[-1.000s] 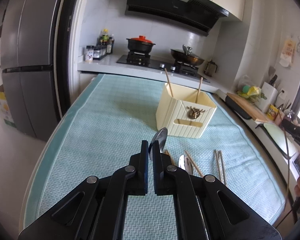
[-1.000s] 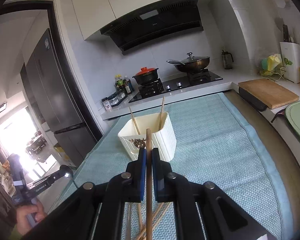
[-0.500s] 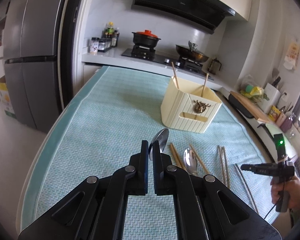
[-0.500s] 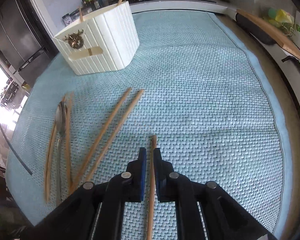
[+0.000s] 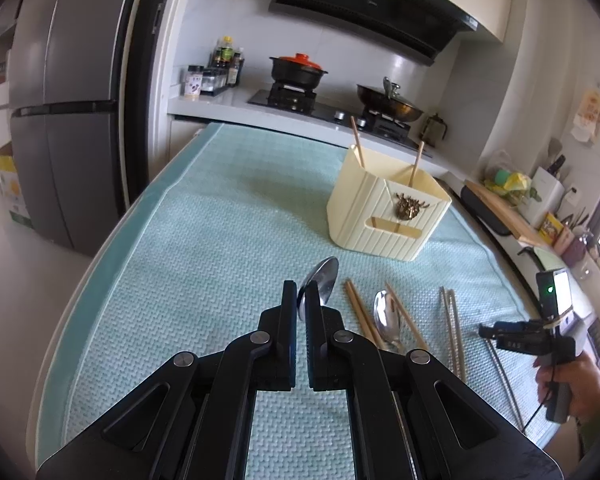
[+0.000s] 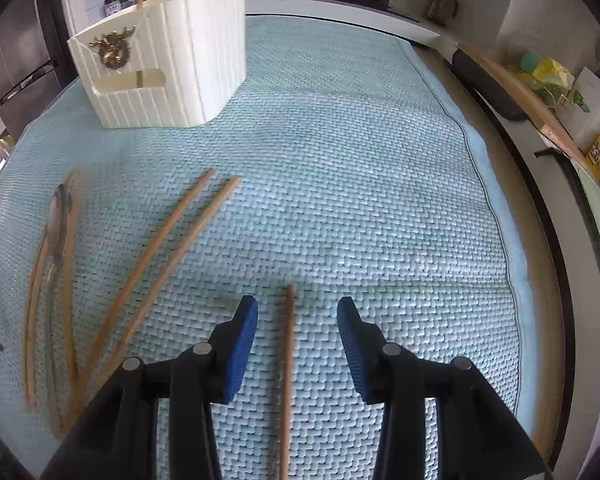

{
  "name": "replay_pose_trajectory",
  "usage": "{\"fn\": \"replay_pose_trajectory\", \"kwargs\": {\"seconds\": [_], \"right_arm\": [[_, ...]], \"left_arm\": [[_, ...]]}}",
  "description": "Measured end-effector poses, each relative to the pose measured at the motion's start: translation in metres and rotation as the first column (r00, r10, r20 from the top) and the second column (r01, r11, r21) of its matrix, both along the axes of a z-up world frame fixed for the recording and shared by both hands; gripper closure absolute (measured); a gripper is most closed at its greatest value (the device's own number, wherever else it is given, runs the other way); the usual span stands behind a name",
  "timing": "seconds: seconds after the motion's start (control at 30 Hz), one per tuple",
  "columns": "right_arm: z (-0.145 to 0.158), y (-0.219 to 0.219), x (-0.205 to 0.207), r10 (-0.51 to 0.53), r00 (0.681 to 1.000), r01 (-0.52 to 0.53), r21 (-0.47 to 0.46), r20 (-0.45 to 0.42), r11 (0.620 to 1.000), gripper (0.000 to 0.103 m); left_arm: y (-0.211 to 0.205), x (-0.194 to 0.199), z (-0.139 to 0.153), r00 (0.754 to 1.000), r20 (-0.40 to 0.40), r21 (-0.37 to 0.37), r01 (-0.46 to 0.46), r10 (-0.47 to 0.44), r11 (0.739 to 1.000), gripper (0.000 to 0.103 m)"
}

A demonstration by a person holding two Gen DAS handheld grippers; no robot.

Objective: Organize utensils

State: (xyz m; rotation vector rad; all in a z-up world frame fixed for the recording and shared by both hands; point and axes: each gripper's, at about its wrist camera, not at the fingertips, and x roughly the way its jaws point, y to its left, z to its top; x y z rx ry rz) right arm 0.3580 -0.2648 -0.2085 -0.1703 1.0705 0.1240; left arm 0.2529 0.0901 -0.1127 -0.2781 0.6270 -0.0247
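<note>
My left gripper (image 5: 299,292) is shut on a metal spoon (image 5: 320,279), its bowl sticking up past the fingertips, above the teal mat (image 5: 204,248). The cream utensil holder (image 5: 384,210) stands ahead with two chopsticks in it. My right gripper (image 6: 297,307) is open, low over the mat, with one wooden chopstick (image 6: 287,360) lying between its fingers. The holder (image 6: 160,64) is far left in that view. Two chopsticks (image 6: 168,248), another spoon (image 6: 58,220) and more chopsticks lie on the left.
A second spoon (image 5: 387,314), wooden chopsticks (image 5: 360,312) and metal chopsticks (image 5: 452,328) lie on the mat right of my left gripper. The stove with pots (image 5: 296,72) is behind; a fridge (image 5: 60,100) on the left; a cutting board (image 6: 512,84) on the right counter.
My right gripper came down from near the holder to the mat, opened and let go of the chopstick, which now lies between its fingers. My left gripper still holds the spoon.
</note>
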Motion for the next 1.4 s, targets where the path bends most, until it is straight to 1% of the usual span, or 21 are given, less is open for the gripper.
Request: {"fn": "replay_pose_trajectory", "kwargs": {"seconds": [0.03, 0.07, 0.2, 0.27, 0.3, 0.37, 0.43, 0.5, 0.6, 0.77, 0.87, 0.9, 0.93, 1.0, 1.07, 1.17, 1.2, 1.23, 1.3, 1.33, 1.4], "right_arm": [[-0.004, -0.008, 0.002, -0.011, 1.0, 0.011, 0.044, -0.007, 0.999, 0.06], [-0.004, -0.015, 0.001, -0.013, 1.0, 0.012, 0.086, 0.021, 0.996, 0.06], [-0.007, -0.015, -0.009, 0.018, 0.997, -0.024, 0.084, 0.079, 0.996, 0.062], [-0.006, -0.011, -0.008, 0.057, 0.996, -0.063, 0.085, 0.075, 0.994, 0.079], [-0.005, -0.008, -0.006, 0.075, 0.995, -0.079, 0.074, 0.06, 0.994, 0.097], [-0.003, -0.003, 0.001, 0.093, 0.995, -0.095, 0.06, 0.031, 0.994, 0.097], [0.006, -0.005, 0.01, 0.076, 0.996, -0.08, 0.122, 0.036, 0.989, 0.097], [0.026, -0.013, 0.009, 0.042, 0.995, -0.061, 0.203, 0.096, 0.977, 0.097], [0.064, -0.023, -0.001, 0.005, 0.98, -0.07, 0.324, 0.198, 0.943, 0.097], [0.123, -0.02, -0.036, 0.003, 0.931, -0.157, 0.393, 0.366, 0.906, 0.097], [0.145, -0.023, -0.058, 0.003, 0.892, -0.217, 0.422, 0.452, 0.88, 0.097], [0.149, -0.024, -0.063, 0.001, 0.88, -0.237, 0.436, 0.475, 0.868, 0.097], [0.15, -0.023, -0.068, -0.001, 0.874, -0.242, 0.437, 0.486, 0.866, 0.097], [0.147, -0.024, -0.071, -0.012, 0.877, -0.227, 0.437, 0.481, 0.87, 0.097], [0.135, -0.03, -0.069, -0.037, 0.897, -0.192, 0.465, 0.44, 0.864, 0.097], [0.107, -0.035, -0.051, -0.087, 0.962, -0.032, 0.424, 0.258, 0.905, 0.097], [0.096, -0.038, -0.045, -0.1, 0.973, 0.005, 0.416, 0.207, 0.91, 0.097], [0.087, -0.043, -0.041, -0.121, 0.976, 0.033, 0.423, 0.183, 0.906, 0.097], [0.076, -0.051, -0.041, -0.142, 0.974, 0.045, 0.468, 0.174, 0.882, 0.097], [0.076, -0.054, -0.046, -0.153, 0.969, 0.038, 0.491, 0.196, 0.87, 0.097], [0.085, -0.053, -0.056, -0.157, 0.955, 0.014, 0.492, 0.251, 0.87, 0.097]], "left_arm": [[0.0, 0.0, -0.001, 1.0, -0.001, -0.001, -0.003, 0.003, 1.0, 0.102], [0.001, 0.0, -0.001, 1.0, -0.003, -0.002, -0.005, 0.005, 1.0, 0.102], [0.001, 0.002, -0.004, 1.0, -0.013, -0.006, -0.014, 0.014, 1.0, 0.102], [0.0, 0.002, -0.004, 1.0, -0.015, -0.006, -0.015, 0.015, 1.0, 0.102], [0.0, 0.002, -0.005, 1.0, -0.016, -0.006, -0.014, 0.014, 1.0, 0.102], [-0.001, 0.002, -0.005, 1.0, -0.015, -0.009, -0.015, 0.015, 1.0, 0.102], [-0.001, 0.002, -0.004, 1.0, -0.015, -0.009, -0.016, 0.015, 1.0, 0.102], [-0.001, 0.0, -0.002, 1.0, -0.01, -0.005, -0.016, 0.016, 1.0, 0.102], [-0.001, -0.002, 0.002, 1.0, -0.002, -0.003, -0.017, 0.017, 1.0, 0.102], [0.0, -0.002, 0.008, 1.0, 0.015, -0.008, -0.02, 0.02, 1.0, 0.102], [0.0, -0.003, 0.01, 0.999, 0.022, -0.007, -0.025, 0.025, 1.0, 0.102], [0.0, -0.003, 0.009, 0.999, 0.021, -0.007, -0.026, 0.026, 1.0, 0.102], [0.001, -0.003, 0.009, 0.999, 0.02, -0.009, -0.027, 0.027, 1.0, 0.102], [0.002, -0.003, 0.008, 0.999, 0.017, -0.011, -0.028, 0.028, 1.0, 0.102], [0.001, -0.005, 0.007, 0.999, 0.015, -0.011, -0.029, 0.029, 1.0, 0.102], [0.001, -0.006, 0.007, 0.999, 0.016, -0.01, -0.029, 0.029, 1.0, 0.102], [0.002, -0.006, 0.007, 0.999, 0.016, -0.01, -0.028, 0.029, 1.0, 0.102], [0.002, -0.007, 0.007, 0.999, 0.016, -0.011, -0.028, 0.029, 1.0, 0.102], [0.002, -0.008, 0.008, 0.999, 0.019, -0.012, -0.03, 0.03, 0.999, 0.102], [0.003, -0.009, 0.008, 0.999, 0.019, -0.01, -0.031, 0.031, 0.999, 0.102], [0.003, -0.008, 0.01, 0.999, 0.018, -0.007, -0.032, 0.032, 0.999, 0.102]]}}
